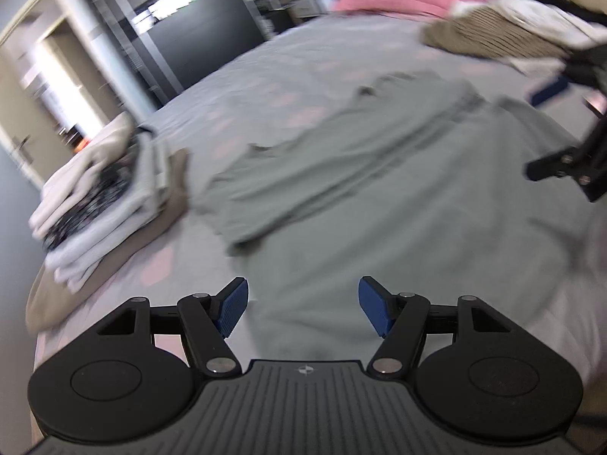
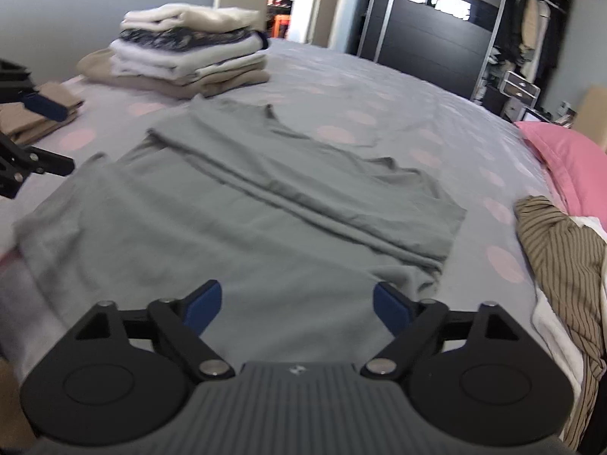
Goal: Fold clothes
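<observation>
home bedroom (bed, wardrobe)

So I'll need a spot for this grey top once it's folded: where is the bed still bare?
Bare bedspread lies beyond the grey top, between the folded stack and the pink pillow. A narrower strip runs between the top and the striped heap. It is crowded by the stack and the beige pieces beside it.

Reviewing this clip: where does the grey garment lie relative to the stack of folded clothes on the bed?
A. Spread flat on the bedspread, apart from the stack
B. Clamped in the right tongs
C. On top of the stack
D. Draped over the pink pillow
A: the grey garment lies spread flat on the bedspread, clear of the stack of folded clothes; both tongs are open and empty.
</observation>
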The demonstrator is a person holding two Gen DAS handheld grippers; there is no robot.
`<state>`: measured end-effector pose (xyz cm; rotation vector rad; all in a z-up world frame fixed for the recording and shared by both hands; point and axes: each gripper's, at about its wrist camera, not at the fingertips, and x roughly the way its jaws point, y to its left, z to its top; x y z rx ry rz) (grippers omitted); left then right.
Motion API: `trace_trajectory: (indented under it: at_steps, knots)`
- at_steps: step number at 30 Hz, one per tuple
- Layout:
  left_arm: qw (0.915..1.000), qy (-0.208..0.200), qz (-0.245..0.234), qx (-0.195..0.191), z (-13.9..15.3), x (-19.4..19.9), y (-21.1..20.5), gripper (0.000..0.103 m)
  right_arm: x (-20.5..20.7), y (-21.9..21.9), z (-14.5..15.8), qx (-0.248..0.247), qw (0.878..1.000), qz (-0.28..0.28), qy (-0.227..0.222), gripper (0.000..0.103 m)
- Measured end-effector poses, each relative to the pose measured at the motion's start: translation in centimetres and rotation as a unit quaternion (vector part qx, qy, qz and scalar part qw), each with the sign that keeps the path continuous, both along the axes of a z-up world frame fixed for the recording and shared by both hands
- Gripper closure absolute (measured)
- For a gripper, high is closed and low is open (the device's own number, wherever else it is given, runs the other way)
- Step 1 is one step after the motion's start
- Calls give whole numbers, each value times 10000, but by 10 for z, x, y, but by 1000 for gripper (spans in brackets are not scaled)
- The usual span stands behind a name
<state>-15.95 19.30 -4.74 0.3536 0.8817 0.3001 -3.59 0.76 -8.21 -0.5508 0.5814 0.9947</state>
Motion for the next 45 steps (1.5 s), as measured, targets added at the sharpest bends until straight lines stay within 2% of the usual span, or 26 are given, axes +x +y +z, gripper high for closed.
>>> trace_trajectory:
  at_steps: [2,8,11,16,19,22,25,27,28,29,31,32,36,39,42,45]
  knots:
    - [9998,99,-200,14,-6,-1,-11,40,-6,2,-2,-122,9999,36,116,1]
    - [9987,244,-439,-100,-15,-2,-27,40,-9,2,-8,-224,9974,-43,686,1]
    - [9968,357,-709,65,-20,-7,-36,40,-18,-1,-6,-315,9976,210,574,1]
    - [9863,834,-1383,349,-35,-19,-51,39,-47,-10,-6,-811,9901,1145,-101,1]
    - [9741,1142,-1794,765,-47,-28,-62,39,-60,-16,-6,-1178,9754,1710,-741,3]
    - [9606,1428,-2104,1120,-58,-35,-70,39,-66,-21,-6,-1319,9666,1989,-936,3]
    - [9517,1736,-2125,1378,-70,-39,-69,39,-74,-25,-10,-1457,9602,2130,-1071,3]
    - [9475,1884,-2062,1557,-76,-40,-66,39,-83,-27,-23,-1815,9452,2257,-1508,4]
    - [9448,1944,-2038,1674,-79,-41,-65,39,-87,-28,-31,-2032,9348,2309,-1777,12]
    - [9413,1987,-2041,1811,-82,-42,-64,39,-88,-30,-37,-2205,9268,2327,-1958,25]
    - [9341,2062,-2072,2049,-86,-45,-63,39,-87,-34,-48,-2513,9120,2335,-2251,36]
    - [9311,2101,-2098,2118,-88,-47,-62,39,-86,-36,-53,-2665,9039,2338,-2395,36]
    - [9183,2227,-2238,2388,-94,-54,-61,39,-84,-44,-54,-2692,9001,2424,-2421,36]
    - [9058,2401,-2274,2649,-102,-57,-55,39,-86,-52,-59,-2866,8821,2595,-2690,36]
    - [8998,2478,-2242,2805,-108,-56,-51,39,-84,-54,-67,-3038,8685,2569,-2958,38]
    - [8968,2462,-2187,2956,-112,-54,-48,39,-83,-55,-73,-3154,8589,2554,-3123,49]
